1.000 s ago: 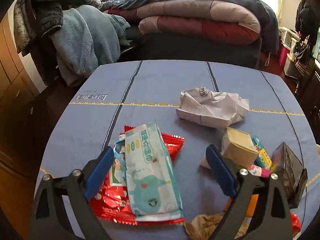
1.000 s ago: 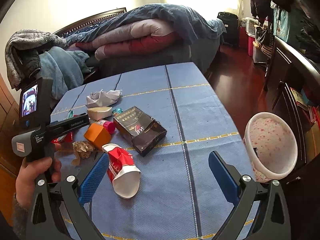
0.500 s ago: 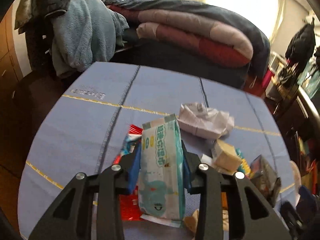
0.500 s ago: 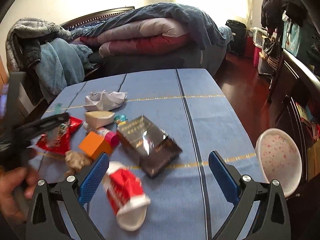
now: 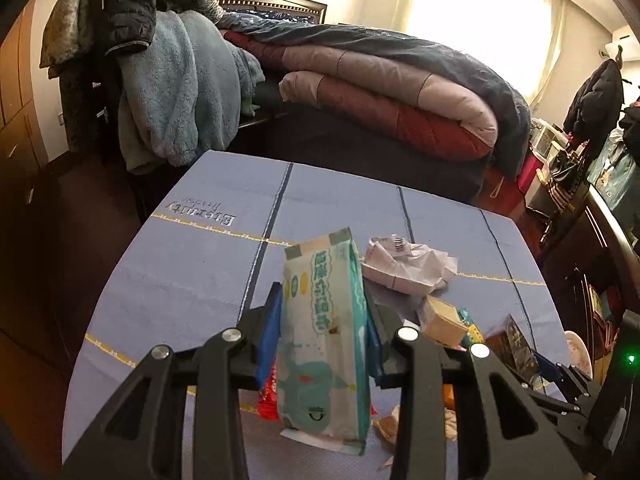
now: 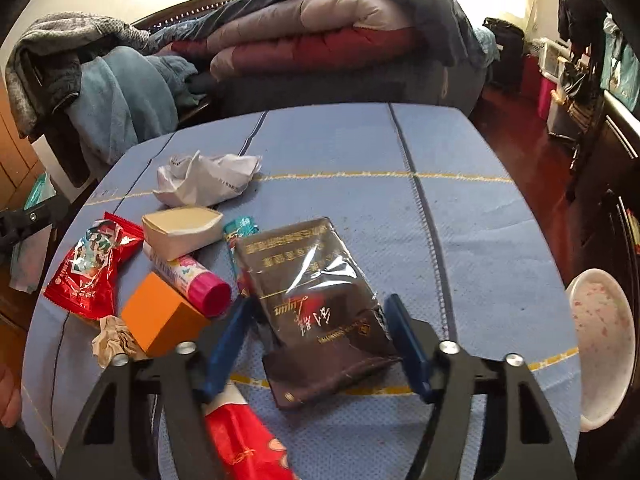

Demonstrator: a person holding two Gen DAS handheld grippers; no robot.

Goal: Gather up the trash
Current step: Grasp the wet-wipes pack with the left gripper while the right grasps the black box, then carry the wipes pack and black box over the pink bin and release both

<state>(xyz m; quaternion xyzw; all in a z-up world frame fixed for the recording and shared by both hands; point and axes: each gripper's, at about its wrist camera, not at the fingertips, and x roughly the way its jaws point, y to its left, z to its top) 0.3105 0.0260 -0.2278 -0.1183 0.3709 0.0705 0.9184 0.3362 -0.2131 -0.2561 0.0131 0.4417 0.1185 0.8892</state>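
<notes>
A pale green wipes packet point(image 5: 324, 328) is clamped upright between the blue pads of the left gripper point(image 5: 323, 334) and is held clear of the blue tablecloth point(image 5: 192, 264); below and behind it a red snack bag point(image 5: 267, 394) is partly hidden, and a crumpled white paper point(image 5: 408, 266) is seen further back on the cloth.

The right gripper point(image 6: 320, 340) is set astride a dark brown cigarette carton point(image 6: 316, 304) wrapped in clear film; its jaws are closing, with the carton between them, and the pads are seen just beside the carton's edges rather than pressed on it; the carton is still lying flat on the cloth, near the front middle of the table.

To the left of the carton are found an orange box point(image 6: 160, 318), a tube with a pink cap point(image 6: 192, 278), a cream paper wedge point(image 6: 182, 230), the red snack bag point(image 6: 90, 270), a brown paper wad point(image 6: 114, 340) and the white paper point(image 6: 204, 178); a red-and-white cup point(image 6: 244, 444) is lying on its side under the left finger; a white speckled bin point(image 6: 604, 344) is seen beyond the table's right edge.
</notes>
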